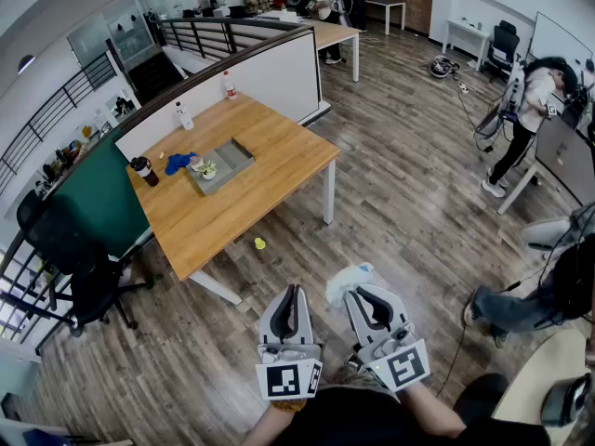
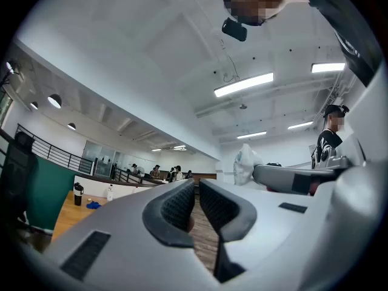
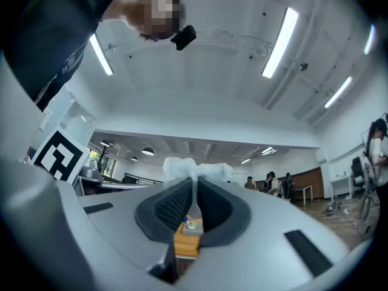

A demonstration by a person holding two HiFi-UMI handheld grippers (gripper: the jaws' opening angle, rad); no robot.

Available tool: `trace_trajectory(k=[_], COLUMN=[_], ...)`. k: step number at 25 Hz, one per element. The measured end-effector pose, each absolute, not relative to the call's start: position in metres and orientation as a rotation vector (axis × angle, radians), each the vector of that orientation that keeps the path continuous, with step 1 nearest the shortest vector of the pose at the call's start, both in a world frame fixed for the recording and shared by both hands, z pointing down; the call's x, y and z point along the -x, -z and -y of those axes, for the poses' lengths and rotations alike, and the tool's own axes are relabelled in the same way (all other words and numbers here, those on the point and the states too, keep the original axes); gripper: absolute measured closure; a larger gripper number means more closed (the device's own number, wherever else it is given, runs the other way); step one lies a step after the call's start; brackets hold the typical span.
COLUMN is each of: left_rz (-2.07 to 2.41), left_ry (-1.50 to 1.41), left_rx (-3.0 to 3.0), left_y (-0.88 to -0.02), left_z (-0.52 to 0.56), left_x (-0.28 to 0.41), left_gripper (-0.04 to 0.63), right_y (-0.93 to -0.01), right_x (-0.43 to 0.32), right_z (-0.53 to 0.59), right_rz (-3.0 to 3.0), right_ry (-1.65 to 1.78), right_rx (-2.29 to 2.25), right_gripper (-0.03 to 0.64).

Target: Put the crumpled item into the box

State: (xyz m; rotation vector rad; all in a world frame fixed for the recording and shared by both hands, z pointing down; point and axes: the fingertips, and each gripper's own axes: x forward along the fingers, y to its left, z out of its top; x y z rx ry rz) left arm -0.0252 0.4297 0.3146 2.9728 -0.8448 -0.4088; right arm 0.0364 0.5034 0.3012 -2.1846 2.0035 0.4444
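In the head view, the person is standing on the wooden floor (image 1: 409,184), well away from the table (image 1: 251,203). The grey box (image 1: 232,156) is sitting on that table, near a blue cloth (image 1: 178,162). The right claw (image 1: 361,295) is clamping the crumpled item (image 1: 346,281), a pale bag, at its tip. The left claw (image 1: 290,292) is hanging just beside it.

In the left gripper view, the left claw (image 2: 197,184) is keeping its jaws together with nothing between them.

In the right gripper view, the right claw (image 3: 195,190) is pinching the crumpled item (image 3: 195,168) by a thin fold, with the rest bunching above the tips.
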Motion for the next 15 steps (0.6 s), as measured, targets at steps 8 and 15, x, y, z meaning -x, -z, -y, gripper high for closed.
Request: trace_trajectory(k=[8,15], left_rz=[0.916,0.933], left_ry=[0.408,0.428], left_rx=[-2.951,-2.935], left_y=[-0.317,-0.318], left_z=[-0.401,-0.386], left_x=[0.061,0.076], left_gripper=[0.554,0.554], right_y=[-0.324,-0.325], right_x=[-0.002,0.01], right_z=[-0.479,-0.459], right_rz=[-2.11,-2.165], right_ry=[-0.308,-0.307], right_rx=[2.128,2.128], right_gripper=[0.583,0.583])
